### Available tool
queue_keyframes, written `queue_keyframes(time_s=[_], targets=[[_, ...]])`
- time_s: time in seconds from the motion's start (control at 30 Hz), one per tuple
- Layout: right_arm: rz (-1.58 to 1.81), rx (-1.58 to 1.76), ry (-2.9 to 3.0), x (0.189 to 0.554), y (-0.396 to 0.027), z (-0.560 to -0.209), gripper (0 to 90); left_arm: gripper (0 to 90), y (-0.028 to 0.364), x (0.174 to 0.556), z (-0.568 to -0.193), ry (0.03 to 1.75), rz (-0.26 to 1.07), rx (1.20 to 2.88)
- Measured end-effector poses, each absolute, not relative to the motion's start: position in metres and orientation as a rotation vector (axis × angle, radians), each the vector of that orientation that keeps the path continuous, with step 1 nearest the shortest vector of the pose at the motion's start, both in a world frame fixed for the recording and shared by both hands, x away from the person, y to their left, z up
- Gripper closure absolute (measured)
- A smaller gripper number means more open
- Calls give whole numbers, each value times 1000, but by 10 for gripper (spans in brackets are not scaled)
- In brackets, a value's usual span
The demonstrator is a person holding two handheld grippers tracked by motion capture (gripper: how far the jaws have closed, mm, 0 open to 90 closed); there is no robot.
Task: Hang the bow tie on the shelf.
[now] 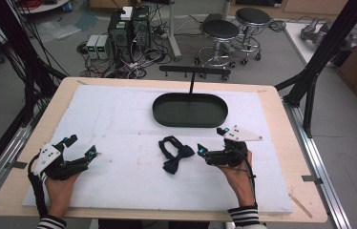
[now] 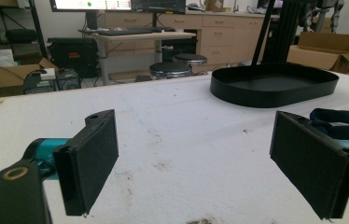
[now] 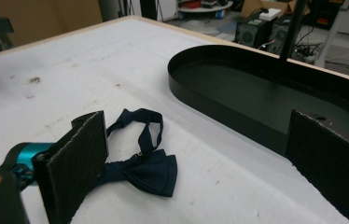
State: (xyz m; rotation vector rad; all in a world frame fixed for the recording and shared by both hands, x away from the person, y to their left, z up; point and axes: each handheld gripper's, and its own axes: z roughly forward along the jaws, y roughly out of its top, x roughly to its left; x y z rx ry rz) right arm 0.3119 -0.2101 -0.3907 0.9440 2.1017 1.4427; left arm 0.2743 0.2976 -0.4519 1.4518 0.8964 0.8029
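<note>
- work surface: a white mat (image 1: pixel 119 119) covers a light wooden table (image 1: pixel 291 143).
- bow tie (image 1: pixel 174 153): dark navy, lying flat on the white mat at centre, in front of the tray and outside it. its strap is looped behind the knot, toward the tray. in the right gripper view the bow tie (image 3: pixel 144 168) lies between the two jaws, closer to the left-hand jaw, with its strap loop pointing away from the camera.
- tray (image 1: pixel 157 110): black, oval, shallow-walled, set on the far half of the mat; a thin black post rises from its rear edge. no item is visible inside it.
- right gripper (image 1: pixel 211 141): held in the person's right hand, just right of the bow tie, jaws pointing toward it. jaws stand wide apart and grip nothing; no contact with the bow tie is visible.
- left gripper (image 1: pixel 82 146): held in the person's left hand near the left edge of the mat, well apart from the bow tie. jaws stand wide apart with bare mat between them.
- in the left gripper view the tray (image 2: pixel 275 88) lies ahead and to the right.
- sleeves: striped cuffs show at the bottom edge of the high view.
</note>
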Motion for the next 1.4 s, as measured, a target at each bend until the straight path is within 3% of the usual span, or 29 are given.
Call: queue_keyframes(time_s=[0.77, 0.87, 1.2, 1.4], targets=[[1203, 918, 2432, 352, -147, -387, 64, 159, 298, 275, -452, 899, 792, 1442], [1199, 911, 2461, 355, -143, -387, 168, 159, 299, 274, -452, 900, 791, 1441], [1091, 933, 2529, 366, -131, -396, 187, 159, 299, 275, -452, 901, 790, 1442], [998, 973, 2602, 373, -122, -403, 264, 159, 299, 275, -452, 902, 785, 1439]])
